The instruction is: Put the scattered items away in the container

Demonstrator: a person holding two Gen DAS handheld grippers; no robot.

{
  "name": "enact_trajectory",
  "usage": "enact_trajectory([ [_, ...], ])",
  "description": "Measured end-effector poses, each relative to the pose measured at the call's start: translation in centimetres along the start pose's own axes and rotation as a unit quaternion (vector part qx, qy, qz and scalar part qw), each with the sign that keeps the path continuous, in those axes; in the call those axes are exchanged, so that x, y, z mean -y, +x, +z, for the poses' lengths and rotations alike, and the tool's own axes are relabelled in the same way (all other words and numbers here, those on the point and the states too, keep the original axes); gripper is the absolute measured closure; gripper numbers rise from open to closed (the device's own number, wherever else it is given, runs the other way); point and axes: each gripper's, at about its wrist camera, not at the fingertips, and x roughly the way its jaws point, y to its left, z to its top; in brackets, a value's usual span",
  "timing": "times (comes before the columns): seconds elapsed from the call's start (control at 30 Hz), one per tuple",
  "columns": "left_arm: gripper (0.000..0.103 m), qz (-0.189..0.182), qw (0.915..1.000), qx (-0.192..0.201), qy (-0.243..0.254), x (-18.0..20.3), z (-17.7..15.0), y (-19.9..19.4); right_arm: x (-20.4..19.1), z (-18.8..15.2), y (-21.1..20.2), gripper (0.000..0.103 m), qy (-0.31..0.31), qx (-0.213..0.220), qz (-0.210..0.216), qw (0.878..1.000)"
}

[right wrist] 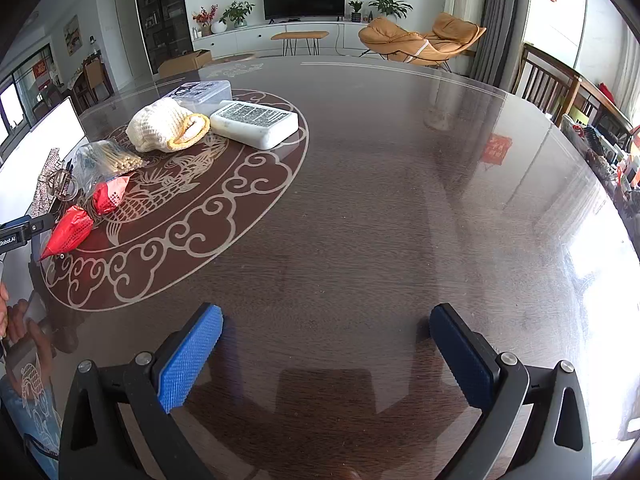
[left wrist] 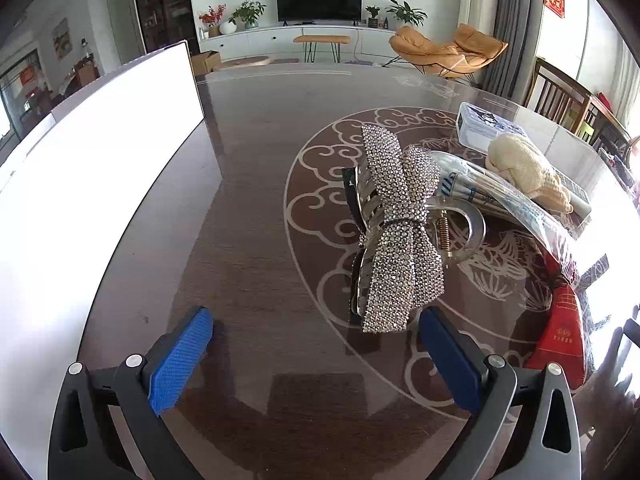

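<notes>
I have the dark wooden table (right wrist: 400,200) under both cameras, its glossy top printed with a pale cloud-pattern oval. At the left of it stands the white container (left wrist: 100,200), so overexposed in the left wrist view that I cannot see inside; its wall also shows at the left edge of the right wrist view.

The scattered items lie in a cluster on the oval. Going down in size from the right wrist view: a white block with a dark printed top (right wrist: 256,124), a cream knitted cloth (right wrist: 164,128) just beside it, a clear plastic box (right wrist: 204,94) behind them, a clear bag of pale sticks (right wrist: 108,160), and a red packet (right wrist: 70,232) with a second red piece next to it.

Closest to my left gripper (left wrist: 316,354) is a rhinestone bow hair clip (left wrist: 396,220), lying on the table ahead of the fingers and nearer the right one. It is not between the pads. The left jaws stand wide apart, holding nothing.

My right gripper (right wrist: 326,356) is also spread wide and empty, over a bare stretch of table well apart from the cluster. The left tool's black body pokes in at that view's left edge.
</notes>
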Motion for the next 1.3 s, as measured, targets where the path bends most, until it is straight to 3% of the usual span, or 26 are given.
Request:
enact_trajectory([
  [1.3,0.000,0.000,1.0000,-0.001,0.000,0.02,0.26,0.27,-0.12,0.01,0.06,0.000,-0.001,0.000,-0.001,1.000],
])
